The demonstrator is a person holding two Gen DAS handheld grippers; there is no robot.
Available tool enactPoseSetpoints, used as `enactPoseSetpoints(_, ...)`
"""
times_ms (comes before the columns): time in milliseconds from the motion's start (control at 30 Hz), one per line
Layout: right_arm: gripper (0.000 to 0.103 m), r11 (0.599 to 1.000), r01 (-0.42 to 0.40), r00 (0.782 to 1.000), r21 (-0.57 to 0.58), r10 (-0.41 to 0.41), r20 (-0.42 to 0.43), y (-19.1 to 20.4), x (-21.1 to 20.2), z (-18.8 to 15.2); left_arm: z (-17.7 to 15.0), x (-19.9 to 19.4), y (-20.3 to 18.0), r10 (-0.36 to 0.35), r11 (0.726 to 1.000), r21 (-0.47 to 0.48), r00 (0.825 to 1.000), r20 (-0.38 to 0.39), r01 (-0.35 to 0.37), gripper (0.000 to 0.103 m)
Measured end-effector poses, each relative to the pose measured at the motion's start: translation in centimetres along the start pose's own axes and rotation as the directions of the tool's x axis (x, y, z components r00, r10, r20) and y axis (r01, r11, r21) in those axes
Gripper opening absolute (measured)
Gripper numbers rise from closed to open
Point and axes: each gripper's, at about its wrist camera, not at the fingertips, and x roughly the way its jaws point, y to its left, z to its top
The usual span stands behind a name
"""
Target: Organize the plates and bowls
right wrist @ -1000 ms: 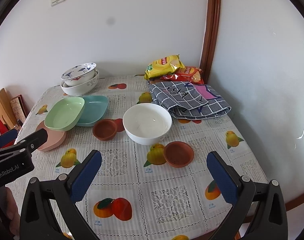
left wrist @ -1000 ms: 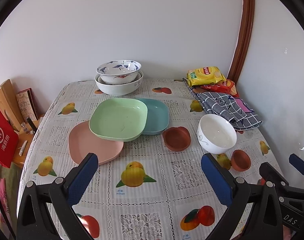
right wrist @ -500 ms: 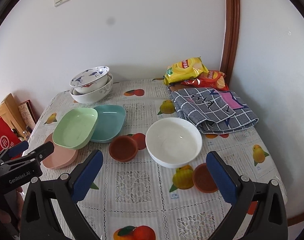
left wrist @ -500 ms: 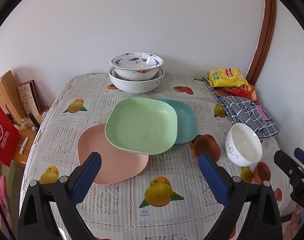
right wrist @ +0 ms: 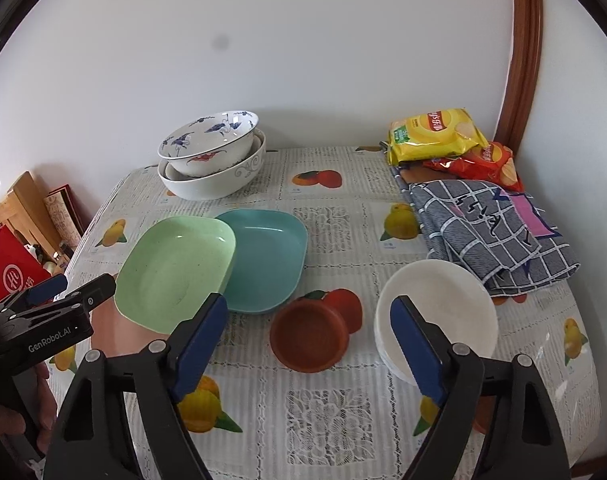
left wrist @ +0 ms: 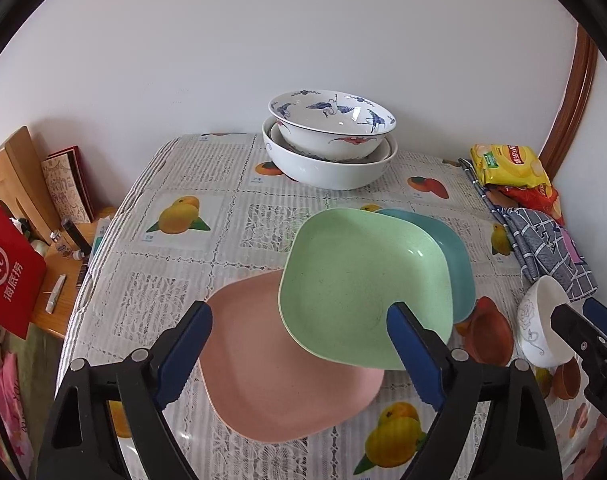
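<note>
Desk [right wrist: 327, 412], fruit-print cloth, against white wall. Both grippers brought closer and lower than a second ago: left gripper [left wrist: 299, 354] over pink plate [left wrist: 263, 364] and green plate [left wrist: 363, 280]; right gripper [right wrist: 309, 344] between brown dish [right wrist: 309, 334] and white bowl [right wrist: 443, 308]. Fingers closing, nothing gripped; first pickups judged imminent

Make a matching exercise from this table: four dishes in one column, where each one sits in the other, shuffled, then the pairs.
Things:
1. green plate
2. crane-patterned bowl
3. brown dish
4. plain white bowl

Places:
A. nested in a larger white bowl by the wall
B. beside the folded checked cloth
C. overlapping the pink and teal plates
D. between the teal plate and the plain white bowl

Pairs: 1-C, 2-A, 3-D, 4-B
</note>
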Motion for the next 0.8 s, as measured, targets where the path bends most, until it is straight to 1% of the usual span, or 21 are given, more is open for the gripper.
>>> enactPoseSetpoints(100,0.074,1.000,-0.023,1.000,0.011,0.023,-0.019,0.7,1.5,0.2,0.6,1.3,0.2,0.013,1.000,0.014,1.000,-0.011,-0.013,0.084)
enactPoseSetpoints(200,0.069,0.999,-0.039,0.999,0.004,0.039,-0.035,1.5,2.7,0.5,1.2,2.7,0.5,0.013,1.000,0.017,1.000,-0.023,-0.013,0.076)
enactPoseSetpoints(367,0.059,0.998,-0.060,0.996,-0.005,0.059,-0.065,2.6,5.0,1.0,1.8,4.6,0.7,-0.005,1.000,0.016,0.999,-0.043,0.006,0.073)
enactPoseSetpoints(500,0.056,0.995,-0.103,0.991,0.012,0.104,-0.090,3.3,6.5,1.4,2.2,6.1,0.8,-0.023,1.000,0.010,0.998,-0.064,0.024,0.065)
enactPoseSetpoints(600,0.055,0.994,-0.110,0.990,0.004,0.109,-0.091,4.0,7.3,1.8,2.5,7.2,0.9,-0.051,0.999,0.000,0.995,-0.085,0.051,0.056)
enactPoseSetpoints(700,0.053,0.994,-0.109,0.989,-0.005,0.108,-0.106,4.5,8.3,2.0,2.7,7.8,1.0,-0.056,0.998,-0.005,0.995,-0.084,0.055,0.054)
enactPoseSetpoints(767,0.047,0.994,-0.114,0.986,-0.005,0.112,-0.120,4.8,8.9,2.0,2.9,8.3,0.9,-0.064,0.998,-0.003,0.994,-0.089,0.064,0.051)
enactPoseSetpoints(800,0.046,0.994,-0.112,0.986,-0.005,0.111,-0.128,4.9,9.2,2.0,2.9,8.5,0.9,-0.069,0.998,-0.002,0.993,-0.093,0.069,0.049)
